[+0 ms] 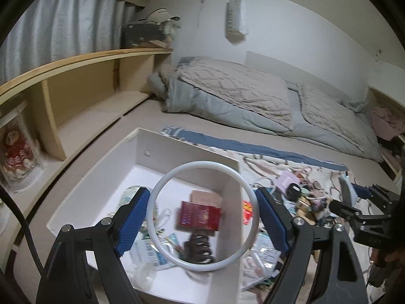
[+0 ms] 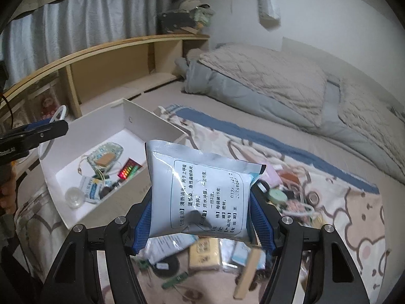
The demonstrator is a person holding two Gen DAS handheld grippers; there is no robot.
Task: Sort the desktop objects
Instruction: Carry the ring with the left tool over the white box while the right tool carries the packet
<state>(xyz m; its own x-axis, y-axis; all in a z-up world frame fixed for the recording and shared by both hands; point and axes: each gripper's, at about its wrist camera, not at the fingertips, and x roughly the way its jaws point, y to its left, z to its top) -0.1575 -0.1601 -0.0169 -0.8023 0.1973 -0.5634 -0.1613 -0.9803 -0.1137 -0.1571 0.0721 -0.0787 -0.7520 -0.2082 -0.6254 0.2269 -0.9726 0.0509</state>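
Observation:
My left gripper (image 1: 202, 217) is shut on a white ring (image 1: 162, 192), held above the white divided box (image 1: 141, 147). Through the ring I see a red box (image 1: 200, 215) and a dark hair claw (image 1: 200, 248) in the box. My right gripper (image 2: 202, 215) is shut on a pale blue medicine sachet (image 2: 200, 192) with printed text, held above the patterned cloth (image 2: 349, 202). The right gripper also shows at the right of the left wrist view (image 1: 354, 202). The left gripper and ring show at the left of the right wrist view (image 2: 50, 126).
Loose small items (image 2: 286, 197) lie scattered on the cloth: packets, a tan box (image 2: 205, 253), a wooden stick (image 2: 248, 273), jars. The box (image 2: 152, 124) holds a pouch, packets and a coloured strip. A folded quilt (image 1: 240, 93) lies behind; wooden shelves (image 1: 83, 76) stand left.

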